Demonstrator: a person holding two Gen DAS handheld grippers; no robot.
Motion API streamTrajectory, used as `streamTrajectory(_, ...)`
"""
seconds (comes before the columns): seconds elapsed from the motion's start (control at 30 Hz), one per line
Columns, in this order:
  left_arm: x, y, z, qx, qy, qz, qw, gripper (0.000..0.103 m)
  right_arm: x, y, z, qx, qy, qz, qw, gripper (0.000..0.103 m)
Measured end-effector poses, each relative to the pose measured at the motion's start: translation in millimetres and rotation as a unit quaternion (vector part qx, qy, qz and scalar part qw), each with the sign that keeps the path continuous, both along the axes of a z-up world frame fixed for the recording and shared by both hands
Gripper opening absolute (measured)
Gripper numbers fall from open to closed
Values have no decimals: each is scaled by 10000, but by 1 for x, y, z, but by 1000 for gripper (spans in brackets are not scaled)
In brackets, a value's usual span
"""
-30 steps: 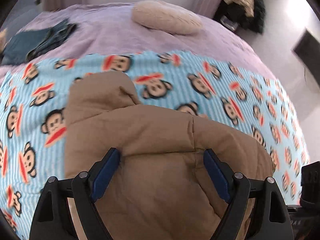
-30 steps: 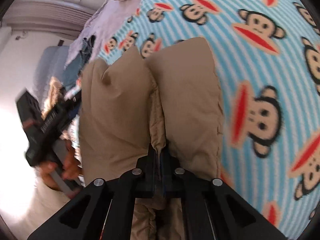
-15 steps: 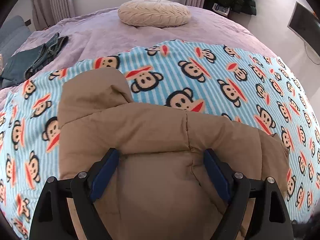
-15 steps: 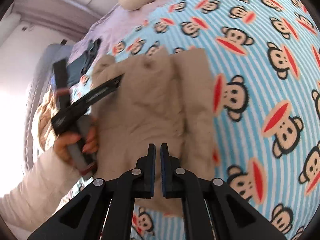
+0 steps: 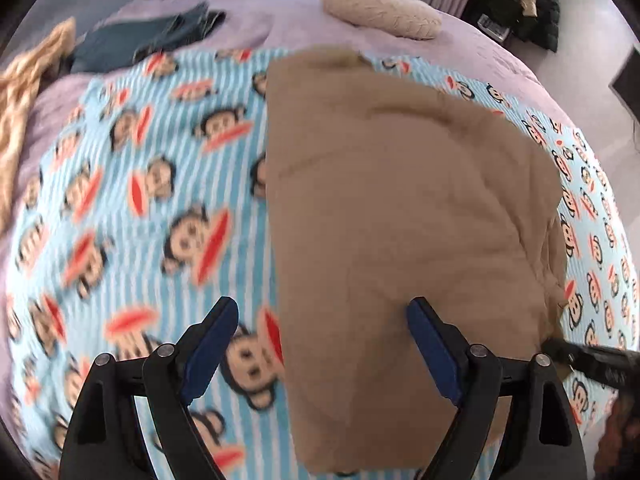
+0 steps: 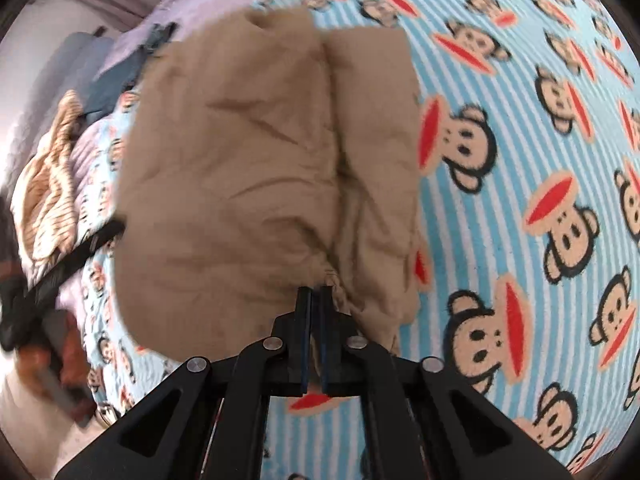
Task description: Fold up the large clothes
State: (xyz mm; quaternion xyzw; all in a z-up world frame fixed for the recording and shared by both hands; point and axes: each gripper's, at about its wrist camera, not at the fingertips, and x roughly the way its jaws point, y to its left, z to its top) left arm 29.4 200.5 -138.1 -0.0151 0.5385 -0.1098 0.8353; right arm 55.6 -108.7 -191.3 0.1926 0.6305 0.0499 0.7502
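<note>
The right gripper is seen with its jaws pressed nearly together at the near edge of the tan jacket. A pucker of cloth sits right at the tips, so a pinch on the jacket's edge is judged likely, though the frame is blurred and the hold itself cannot be confirmed. The left gripper is spread wide with nothing between its jaws; one blue pad hangs over the jacket's near left part, the other over the bare blanket just left of the jacket.

The jacket lies on the monkey-print blanket as a thick, roughly rectangular bundle. In the right wrist view two lobes are noted, meeting along a deep crease that runs away from the jaws, which suggests the sides are already brought in. Its surface is wrinkled and its near edge uneven.

Progress is judged as past the midpoint: the garment is compact, yet a final fold and smoothing appear to be left.

Beyond the jacket, on the purple bedcover, a cream cushion and dark jeans are recorded.
</note>
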Motion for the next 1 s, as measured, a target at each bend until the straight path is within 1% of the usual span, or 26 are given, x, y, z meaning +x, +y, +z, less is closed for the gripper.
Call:
streamTrajectory(0.07,-5,2,-4,-55,85,82,9999,88,5,1,-7,-37,92,22,9999,1)
streamTrajectory(0.17,-10,1,-3,-14,195,171,9997,88,7,6,-3,-176,166,136,9996,1)
streamTrajectory(0.3,-15,0,4,73,279,166,9994,88,-3,5,18,-253,119,128,9995,2)
streamTrajectory(0.33,-16,0,6,64,301,166,9994,88,-7,3,25,-281,85,116,9995,6)
streamTrajectory(0.53,-29,1,18,37,327,163,9993,88,-23,-4,49,-416,-2,-34,9991,6)
streamTrajectory(0.8,-43,0,30,-100,379,197,9990,88,-44,2,64,-432,3,-197,9989,6)
streamTrajectory(0.9,-49,-5,35,24,315,153,9994,88,-47,5,69,-446,2,-167,9989,6)
streamTrajectory(1.0,-55,-6,41,63,299,185,9994,88,-49,9,75,-485,-12,-83,9988,6)
